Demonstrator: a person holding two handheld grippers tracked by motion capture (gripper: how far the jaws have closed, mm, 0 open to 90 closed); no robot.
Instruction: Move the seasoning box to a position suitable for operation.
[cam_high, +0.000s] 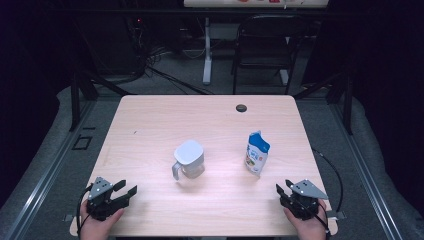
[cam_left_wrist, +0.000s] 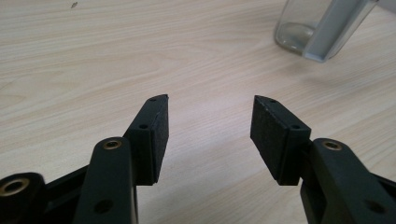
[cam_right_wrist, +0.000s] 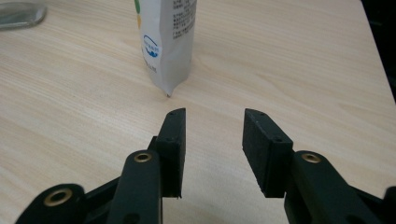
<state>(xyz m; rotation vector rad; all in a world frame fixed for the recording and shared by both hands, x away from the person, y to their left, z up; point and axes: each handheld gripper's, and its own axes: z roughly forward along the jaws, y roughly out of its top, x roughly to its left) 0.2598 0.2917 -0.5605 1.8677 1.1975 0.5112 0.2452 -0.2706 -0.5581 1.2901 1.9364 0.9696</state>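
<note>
A clear glass jug (cam_high: 189, 160) with a white lid and handle stands near the middle of the wooden table (cam_high: 150, 125); its base and handle (cam_left_wrist: 322, 32) appear at the top right of the left gripper view. A white and blue carton pouch (cam_high: 257, 152) stands upright to its right, seen close ahead in the right gripper view (cam_right_wrist: 167, 42). My left gripper (cam_high: 129, 189) rests at the front left corner, open and empty (cam_left_wrist: 210, 116). At the front right, my right gripper (cam_high: 282, 187) is open and empty too (cam_right_wrist: 212, 128), a short way in front of the pouch.
A dark cable hole (cam_high: 241, 108) sits near the table's far edge. Behind the table stand a black chair (cam_high: 265, 45) and a white desk leg (cam_high: 207, 50) among floor cables. Dark surroundings flank both sides.
</note>
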